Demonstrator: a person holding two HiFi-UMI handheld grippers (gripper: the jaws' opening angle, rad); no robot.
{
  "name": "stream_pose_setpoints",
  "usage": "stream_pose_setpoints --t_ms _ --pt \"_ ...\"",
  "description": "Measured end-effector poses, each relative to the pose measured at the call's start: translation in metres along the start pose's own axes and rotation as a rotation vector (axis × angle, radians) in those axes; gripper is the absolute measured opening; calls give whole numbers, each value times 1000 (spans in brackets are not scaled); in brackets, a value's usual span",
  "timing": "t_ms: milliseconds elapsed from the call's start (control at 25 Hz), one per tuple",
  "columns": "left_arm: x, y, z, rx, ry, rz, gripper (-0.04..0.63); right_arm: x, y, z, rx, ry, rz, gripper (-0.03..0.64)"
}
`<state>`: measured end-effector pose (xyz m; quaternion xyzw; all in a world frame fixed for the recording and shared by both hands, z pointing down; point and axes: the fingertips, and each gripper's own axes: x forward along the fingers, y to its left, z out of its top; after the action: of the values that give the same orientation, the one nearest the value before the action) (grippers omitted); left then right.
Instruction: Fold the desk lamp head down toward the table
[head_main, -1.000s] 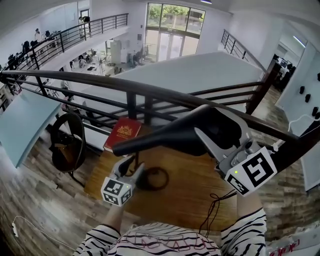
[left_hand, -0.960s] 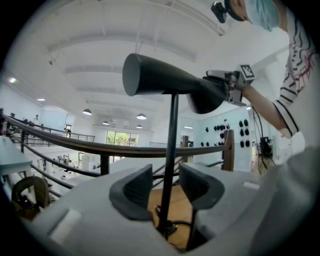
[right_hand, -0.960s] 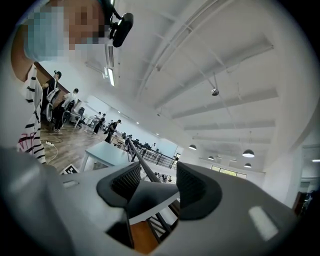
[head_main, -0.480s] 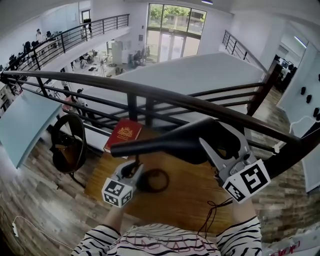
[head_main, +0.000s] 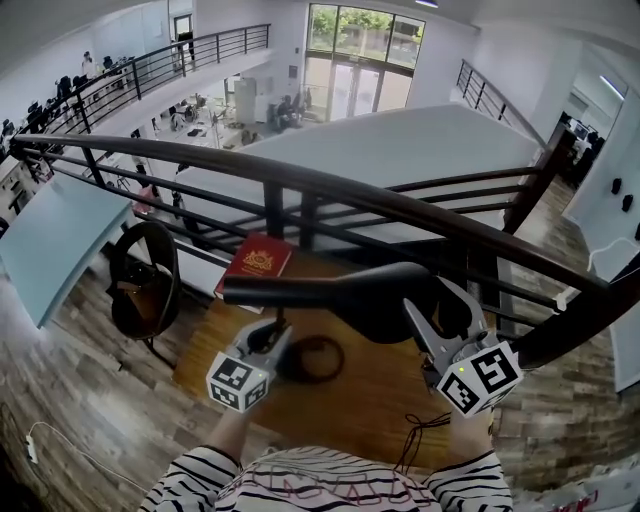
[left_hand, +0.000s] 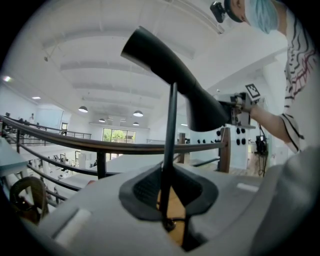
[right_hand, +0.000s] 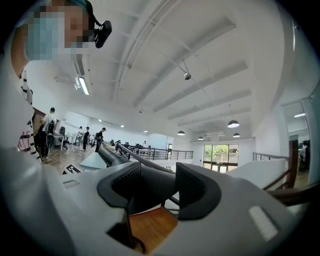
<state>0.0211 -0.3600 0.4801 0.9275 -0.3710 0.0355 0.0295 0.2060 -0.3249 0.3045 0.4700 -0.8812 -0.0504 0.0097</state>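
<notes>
The black desk lamp's long head (head_main: 330, 293) lies nearly level above the wooden table (head_main: 370, 395). Its thin stem (head_main: 277, 328) rises from the ring base (head_main: 318, 358). My left gripper (head_main: 274, 337) is low beside the base; its jaws have just been closing and now pinch the stem (left_hand: 171, 130) in the left gripper view (left_hand: 167, 189). My right gripper (head_main: 435, 312) holds the head's thick end; its jaws have closed slightly, and the dark head (right_hand: 112, 157) fills the gap between them in the right gripper view (right_hand: 152, 184). The head (left_hand: 170, 65) slants above the left jaws.
A red book (head_main: 258, 262) lies at the table's far left corner. A dark railing (head_main: 330, 185) runs just behind the table. A black round thing (head_main: 145, 280) stands on the floor at the left. A thin cable (head_main: 418, 440) hangs at the near edge.
The right gripper has sunk and rolled with the lamp head, which has tipped from slanting up to nearly level. The left gripper has stayed put at the stem.
</notes>
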Motion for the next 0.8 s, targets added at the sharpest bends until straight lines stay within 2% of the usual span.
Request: stream_pose_setpoints --t_ms 360,800 --pt "3 -2 1 6 -8 3 52 6 11 -88 217 88 9 204" --pt "8 -9 0 2 -18 15 52 15 28 -135 396 108 40 189"
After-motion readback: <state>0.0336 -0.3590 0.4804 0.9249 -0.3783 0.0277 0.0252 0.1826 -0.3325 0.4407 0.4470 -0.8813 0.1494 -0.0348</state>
